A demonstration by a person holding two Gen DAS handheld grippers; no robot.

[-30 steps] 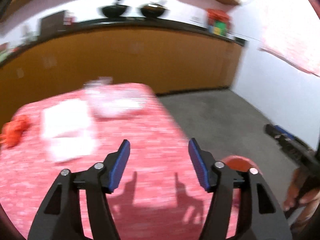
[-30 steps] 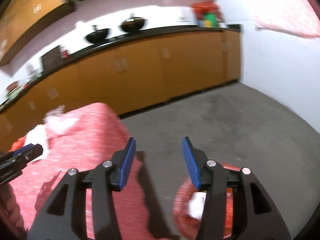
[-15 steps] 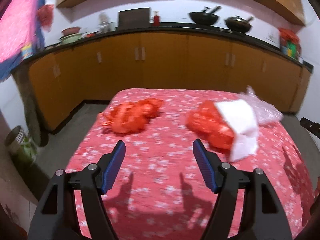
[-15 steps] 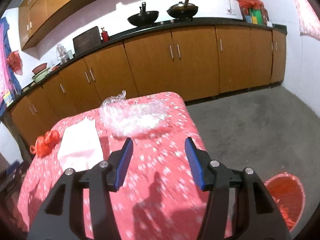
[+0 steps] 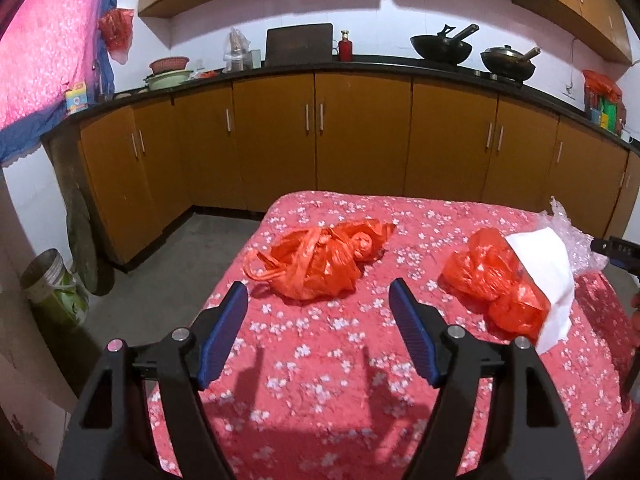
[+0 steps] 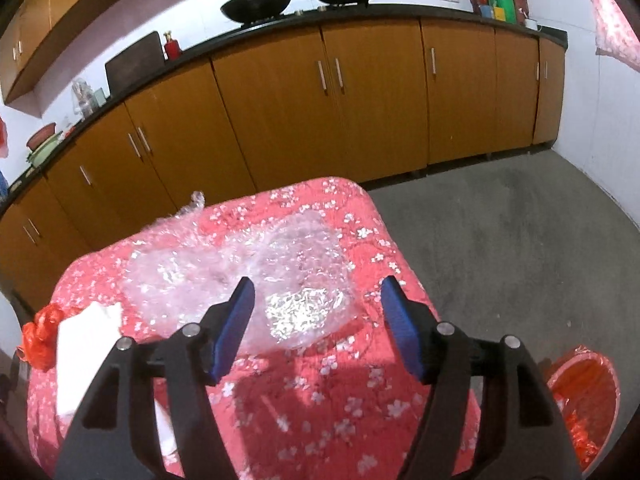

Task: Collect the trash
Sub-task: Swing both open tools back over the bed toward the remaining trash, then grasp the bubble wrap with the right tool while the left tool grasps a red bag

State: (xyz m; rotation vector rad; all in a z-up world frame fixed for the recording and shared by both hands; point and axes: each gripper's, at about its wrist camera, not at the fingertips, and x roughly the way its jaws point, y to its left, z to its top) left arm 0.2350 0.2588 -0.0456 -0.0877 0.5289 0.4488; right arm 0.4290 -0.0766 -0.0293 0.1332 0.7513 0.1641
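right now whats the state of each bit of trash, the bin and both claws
knotted orange bag: tied, on table
second orange bag: crumpled, partly under white paper
bubble wrap: spread flat
red bin: on floor, lined
left claw: opening, empty
right claw: opening, empty
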